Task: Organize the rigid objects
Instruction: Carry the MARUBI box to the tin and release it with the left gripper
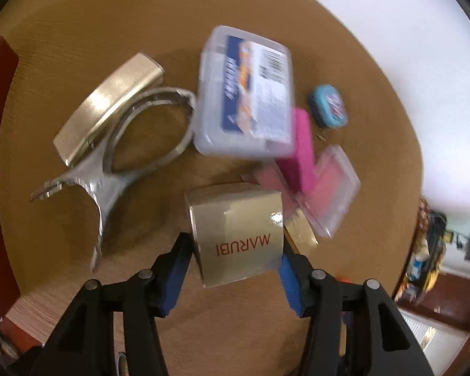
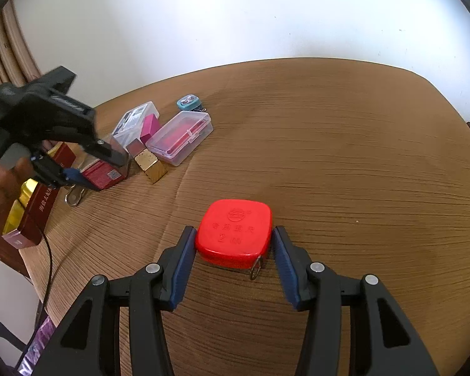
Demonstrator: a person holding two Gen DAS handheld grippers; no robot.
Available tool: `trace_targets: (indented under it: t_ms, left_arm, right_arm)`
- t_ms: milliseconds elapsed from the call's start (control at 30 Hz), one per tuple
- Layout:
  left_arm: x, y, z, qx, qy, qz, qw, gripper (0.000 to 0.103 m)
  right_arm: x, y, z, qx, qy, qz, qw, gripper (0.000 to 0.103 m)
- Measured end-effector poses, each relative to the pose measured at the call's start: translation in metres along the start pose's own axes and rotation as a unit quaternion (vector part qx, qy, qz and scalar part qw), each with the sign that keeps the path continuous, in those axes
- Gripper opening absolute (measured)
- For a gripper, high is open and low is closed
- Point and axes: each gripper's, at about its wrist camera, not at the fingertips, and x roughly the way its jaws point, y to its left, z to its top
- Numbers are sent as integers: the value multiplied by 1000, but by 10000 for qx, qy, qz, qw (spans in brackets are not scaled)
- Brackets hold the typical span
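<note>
Brown wood-grain tabletop (image 2: pixel 344 144) runs out to a white wall in both views.

My left tongs (image 1: pixel 235 244) point steeply down with a gold box (image 1: pixel 238 238) marked MARUBI between the blue pads. The right pad looks to be against the box's side; the left pad sits just beside its other side, and blur keeps me from telling whether the grip is firm. Just past the box, to its right, lie a gold block (image 1: pixel 300 230), a clear case with something pink inside (image 1: pixel 329 188) and a pink block (image 1: pixel 300 147). Further ahead lies a clear box with a blue label (image 1: pixel 247 94), and beyond that to the right a small teal tin (image 1: pixel 329 106). Ahead to the left are a metal clamp (image 1: pixel 109 156) and a brushed gold bar (image 1: pixel 109 100); a dark red box (image 1: pixel 0 125) lines the far left edge.

My right tongs (image 2: pixel 233 241) straddle a red tape measure (image 2: pixel 235 230) resting on the tabletop, the pads close beside its sides with a thin gap showing. The clutter sits well off to their left.
</note>
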Motion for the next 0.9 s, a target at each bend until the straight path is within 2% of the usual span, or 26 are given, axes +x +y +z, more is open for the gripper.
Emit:
trace_targets:
  t_ms: [133, 267, 333, 467, 533, 667, 800, 900]
  left_arm:
    - [-27, 3, -44, 331, -276, -235, 9988, 54]
    - [-72, 30, -81, 476, -706, -151, 9963, 54]
    - [-97, 54, -82, 393, -877, -5, 9954, 54]
    - [-134, 116, -62, -122, -1369, 632, 9885, 54]
    - [-151, 158, -31, -210, -1429, 894, 9855, 55]
    - [-150, 211, 24, -488, -1472, 1332, 9789, 55]
    - [-142, 235, 49, -477, -1542, 1610, 9737, 55]
    - [-137, 239, 58, -258, -1529, 1830, 9708, 56]
  right_arm:
    - [1, 2, 0, -57, 8, -58, 10000, 47]
    - [2, 8, 0, -159, 23, -179, 9997, 47]
    - [3, 10, 0, -217, 30, -248, 9995, 47]
    - [5, 12, 0, -283, 36, -342, 9990, 47]
    - [5, 13, 1, -307, 43, -379, 9988, 47]
    - [7, 16, 0, -384, 58, -475, 9981, 46]
    - [9, 19, -1, -451, 72, -571, 9973, 46]
    - [9, 19, -1, -496, 82, -625, 9968, 46]
